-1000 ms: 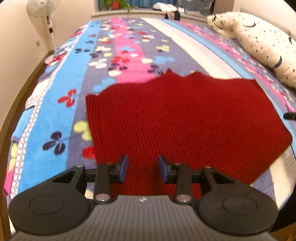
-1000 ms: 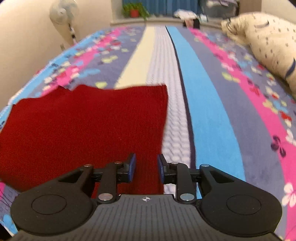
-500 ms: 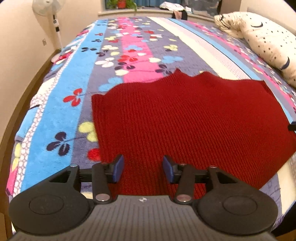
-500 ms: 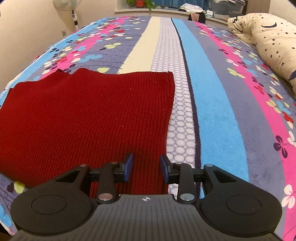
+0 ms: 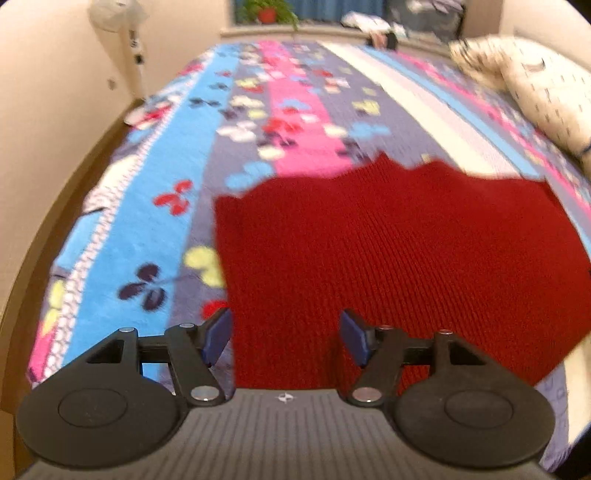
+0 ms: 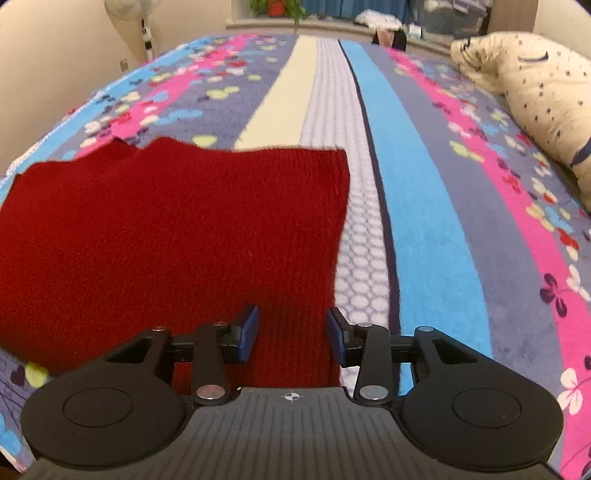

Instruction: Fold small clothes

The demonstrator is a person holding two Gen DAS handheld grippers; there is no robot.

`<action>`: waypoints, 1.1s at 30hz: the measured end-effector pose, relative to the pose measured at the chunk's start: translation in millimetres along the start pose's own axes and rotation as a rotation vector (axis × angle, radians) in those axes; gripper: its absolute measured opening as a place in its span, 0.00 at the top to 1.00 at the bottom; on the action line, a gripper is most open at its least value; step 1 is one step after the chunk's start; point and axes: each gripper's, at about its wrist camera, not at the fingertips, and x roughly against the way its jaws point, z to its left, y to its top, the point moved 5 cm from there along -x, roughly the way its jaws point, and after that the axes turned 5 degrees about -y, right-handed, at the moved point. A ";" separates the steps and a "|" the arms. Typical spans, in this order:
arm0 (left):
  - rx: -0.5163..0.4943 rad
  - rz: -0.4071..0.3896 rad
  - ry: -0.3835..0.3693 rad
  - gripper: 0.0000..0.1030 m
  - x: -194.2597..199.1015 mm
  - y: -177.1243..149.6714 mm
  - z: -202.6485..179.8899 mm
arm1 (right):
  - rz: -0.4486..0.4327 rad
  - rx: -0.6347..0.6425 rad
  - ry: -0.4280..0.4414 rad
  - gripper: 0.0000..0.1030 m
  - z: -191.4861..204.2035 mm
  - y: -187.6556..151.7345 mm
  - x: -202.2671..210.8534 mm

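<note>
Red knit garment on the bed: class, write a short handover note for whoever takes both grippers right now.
Left gripper: open, holding nothing, over the near left part of the red knit garment.
Right gripper: open, holding nothing, over the garment's near right corner.
Garment: spread flat on the striped bedspread, notched edge on the far side; a star-print pillow lies further right, apart from it.
Done: garment laid out; no fold visible.
Left: probably grip the near edge at both corners and carry it toward the far edge, then fold again.

Striped floral bedspread (image 6: 417,206), standing fan (image 5: 118,22), cream walls (image 5: 48,85)
</note>
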 end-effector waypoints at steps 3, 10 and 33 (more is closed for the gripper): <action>0.071 -0.048 0.024 0.31 13.7 5.1 17.8 | -0.049 -0.054 0.027 0.59 13.1 3.2 17.5; 0.209 -0.040 0.090 0.31 34.6 2.9 66.0 | -0.206 -0.002 0.167 0.89 94.1 3.3 71.6; 0.351 0.006 0.064 0.32 39.3 -8.0 119.7 | -0.178 0.547 0.395 0.42 400.2 -39.8 75.9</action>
